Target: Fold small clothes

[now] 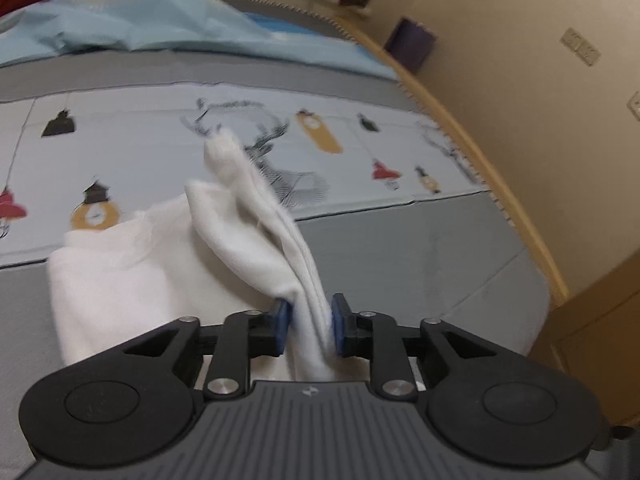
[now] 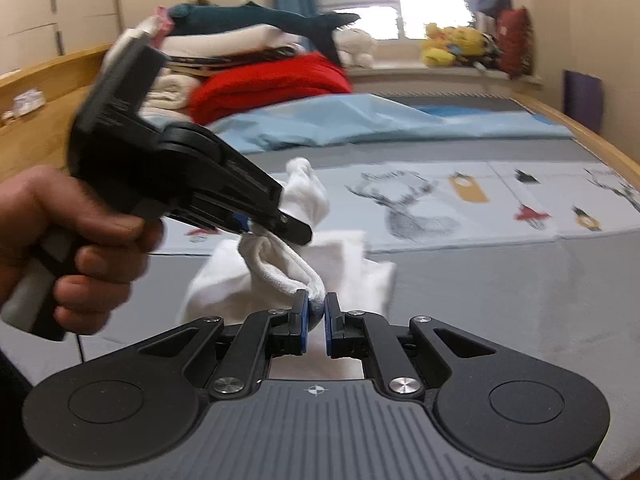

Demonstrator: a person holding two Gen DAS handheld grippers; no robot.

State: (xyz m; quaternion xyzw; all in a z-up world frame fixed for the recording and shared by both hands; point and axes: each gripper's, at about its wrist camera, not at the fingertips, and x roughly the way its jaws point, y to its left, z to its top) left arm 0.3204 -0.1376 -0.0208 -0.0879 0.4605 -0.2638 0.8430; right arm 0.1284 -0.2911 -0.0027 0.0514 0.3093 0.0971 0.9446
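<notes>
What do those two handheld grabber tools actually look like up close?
Each gripper, left and right, is black plastic with a ribbed grey body bearing a small compass-like mark, two round black discs at the sides, silver screws, and blue pads on the fingers. The left one has a pistol-style handle, gripped by a bare hand, with a thin dark cable hanging below.

Item count, both wrist views

Grippers: two, the left gripper (image 1: 311,322) and the right gripper (image 2: 316,320). White sock (image 1: 256,216): one held. Folded white cloth (image 1: 120,272): one. Hand (image 2: 76,248): one visible. Red blanket (image 2: 272,84): one. Light blue sheet (image 2: 360,120): one.
</notes>
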